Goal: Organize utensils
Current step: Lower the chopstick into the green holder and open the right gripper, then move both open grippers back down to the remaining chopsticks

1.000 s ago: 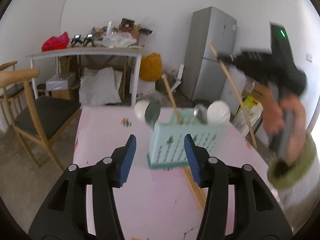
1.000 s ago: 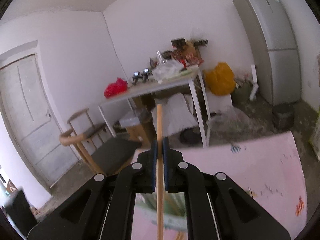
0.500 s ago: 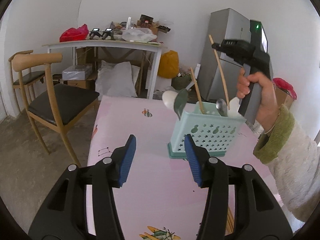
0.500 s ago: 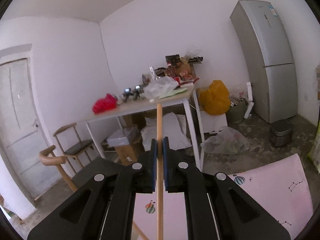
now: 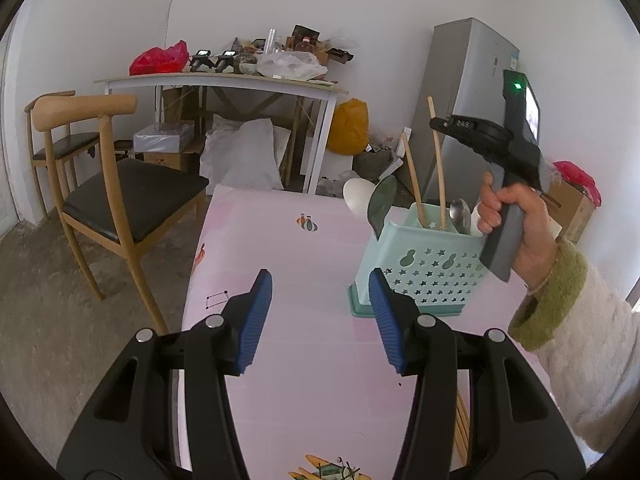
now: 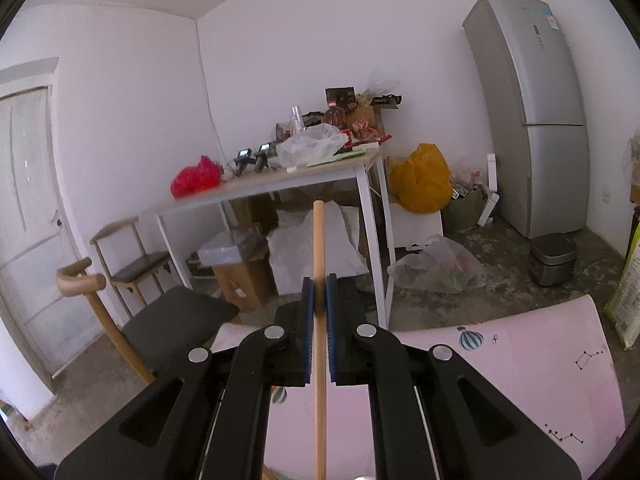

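A mint-green perforated utensil caddy (image 5: 420,268) stands on the pink table (image 5: 304,368). It holds a white spoon (image 5: 358,196), a green spoon (image 5: 382,200), a metal spoon (image 5: 460,210) and a wooden chopstick (image 5: 412,176). My right gripper (image 5: 434,123), held in a hand above the caddy, is shut on another chopstick (image 5: 438,160) whose lower end dips inside the caddy. In the right wrist view that chopstick (image 6: 319,248) runs upright between the closed pads of the right gripper (image 6: 319,284). My left gripper (image 5: 318,280) is open and holds nothing; the caddy sits just behind its right finger.
A wooden chair (image 5: 108,184) stands off the table's left edge. Behind are a cluttered white table (image 5: 224,80), a grey fridge (image 5: 472,100) and an orange bag (image 5: 350,126). Loose chopsticks (image 5: 462,428) lie by the table's right edge.
The right gripper has come down with its chopstick, whose lower end now sits in the caddy. In the left wrist view the caddy has shifted from between the fingers to the right.
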Available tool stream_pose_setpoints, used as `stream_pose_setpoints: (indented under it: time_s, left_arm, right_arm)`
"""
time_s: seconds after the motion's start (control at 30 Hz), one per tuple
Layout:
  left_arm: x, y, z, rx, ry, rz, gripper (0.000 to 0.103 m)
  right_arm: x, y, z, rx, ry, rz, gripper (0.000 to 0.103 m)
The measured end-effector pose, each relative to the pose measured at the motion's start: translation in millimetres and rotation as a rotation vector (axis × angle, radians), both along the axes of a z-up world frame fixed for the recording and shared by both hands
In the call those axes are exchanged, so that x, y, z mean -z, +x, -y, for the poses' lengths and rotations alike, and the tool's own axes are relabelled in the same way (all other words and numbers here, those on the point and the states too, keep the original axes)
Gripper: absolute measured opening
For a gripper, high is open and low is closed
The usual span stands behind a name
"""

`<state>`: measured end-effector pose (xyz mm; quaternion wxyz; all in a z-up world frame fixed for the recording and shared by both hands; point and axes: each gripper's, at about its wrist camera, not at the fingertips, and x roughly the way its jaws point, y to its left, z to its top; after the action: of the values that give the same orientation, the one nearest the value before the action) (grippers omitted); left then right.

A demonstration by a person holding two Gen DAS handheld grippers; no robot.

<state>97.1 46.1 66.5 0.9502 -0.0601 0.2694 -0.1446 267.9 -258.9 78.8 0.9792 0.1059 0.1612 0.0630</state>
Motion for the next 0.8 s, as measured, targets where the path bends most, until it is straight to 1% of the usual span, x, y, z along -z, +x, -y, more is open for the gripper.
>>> stream_pose_setpoints:
  time_s: [0.1,0.27,0.3,0.33,0.4,0.53,0.63,0.7,0.77,0.8]
  left_arm:
    - [1.2,0.3,0.1,0.006,0.001,0.000,0.048]
    - [7.0,2.8,4.1,0.023,0.000,-0.018,0.048]
    - [9.3,4.1,5.8,0.031,0.001,-0.030,0.048]
    - [11.0,5.6,6.8,0.037,0.003,-0.039,0.048]
    - [15.4,8.2,10.3,0.049,0.008,-0.057,0.048]
    - [26.4,11.5,19.1,0.079,0.025,-0.095,0.048]
    - [35.6,13.6,26.1,0.102,0.041,-0.128,0.048]
    - [43.6,15.2,32.4,0.123,0.057,-0.159,0.049]
    - [51.0,15.5,39.4,0.149,0.073,-0.188,0.050]
    - [54.9,15.0,43.6,0.163,0.082,-0.202,0.050]
  right_arm:
    - [3.1,-13.6,2.8,-0.012,-0.015,-0.008,0.006]
    - [10.1,-49.8,12.5,-0.007,-0.050,-0.039,0.008]
    - [11.5,-56.7,14.8,-0.005,-0.054,-0.051,0.012]
    - [12.9,-64.3,16.9,-0.010,-0.057,-0.067,0.025]
    - [14.1,-80.8,20.4,0.005,-0.075,-0.086,0.039]
    - [9.3,-126.4,29.4,0.022,-0.088,-0.068,0.047]
    - [4.8,-160.4,34.0,0.023,-0.068,-0.055,0.051]
    - [6.5,-177.4,34.6,0.021,-0.058,-0.059,0.052]
    - [15.5,-193.1,33.6,0.018,-0.038,-0.093,0.052]
    - [25.5,-198.9,32.2,0.020,-0.032,-0.132,0.052]
